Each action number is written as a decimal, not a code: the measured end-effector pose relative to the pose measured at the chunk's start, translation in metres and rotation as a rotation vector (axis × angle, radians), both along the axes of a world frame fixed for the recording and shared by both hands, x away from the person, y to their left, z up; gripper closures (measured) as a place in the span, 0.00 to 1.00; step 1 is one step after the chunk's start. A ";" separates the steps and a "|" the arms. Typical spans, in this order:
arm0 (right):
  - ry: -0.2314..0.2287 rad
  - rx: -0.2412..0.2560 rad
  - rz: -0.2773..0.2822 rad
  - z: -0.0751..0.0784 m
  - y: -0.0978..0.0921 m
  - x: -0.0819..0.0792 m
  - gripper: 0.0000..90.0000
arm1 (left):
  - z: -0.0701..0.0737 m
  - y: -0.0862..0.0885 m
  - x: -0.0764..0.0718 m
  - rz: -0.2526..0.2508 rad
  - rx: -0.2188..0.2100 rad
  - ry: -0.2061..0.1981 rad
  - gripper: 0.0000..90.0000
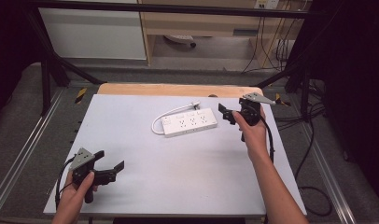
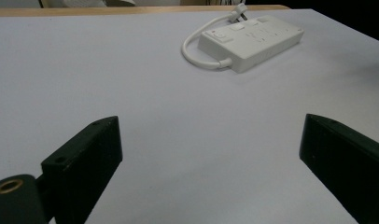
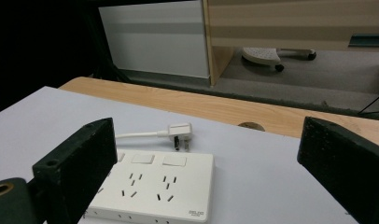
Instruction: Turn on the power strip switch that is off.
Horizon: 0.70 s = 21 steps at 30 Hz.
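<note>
Lying on the white surface (image 1: 178, 177) is one power strip (image 1: 190, 122), with one cord (image 1: 165, 115) looped at its left end and one plug (image 1: 194, 104) resting just behind it. Two tongs are held, one in each hand. The right tongs (image 1: 226, 113) are seen just to the right of the strip, near its end, and their jaws are spread wide with nothing between them. The left tongs (image 1: 109, 161) are kept low at the near left corner, well apart from the strip, and their jaws are also spread wide and empty. In the right gripper view, the strip (image 3: 152, 191) is seen close below the jaws.
</note>
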State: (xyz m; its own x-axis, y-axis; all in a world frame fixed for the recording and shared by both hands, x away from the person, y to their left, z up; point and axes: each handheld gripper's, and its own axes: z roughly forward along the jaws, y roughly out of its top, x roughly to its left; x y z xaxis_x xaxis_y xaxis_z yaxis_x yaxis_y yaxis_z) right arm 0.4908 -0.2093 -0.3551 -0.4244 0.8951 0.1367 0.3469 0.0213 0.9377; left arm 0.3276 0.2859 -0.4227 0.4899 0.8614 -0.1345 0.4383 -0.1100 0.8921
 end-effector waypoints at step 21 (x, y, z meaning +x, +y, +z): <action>0.032 -0.009 0.001 -0.023 0.023 0.018 0.10 | -0.001 0.001 0.000 0.000 -0.003 0.008 0.07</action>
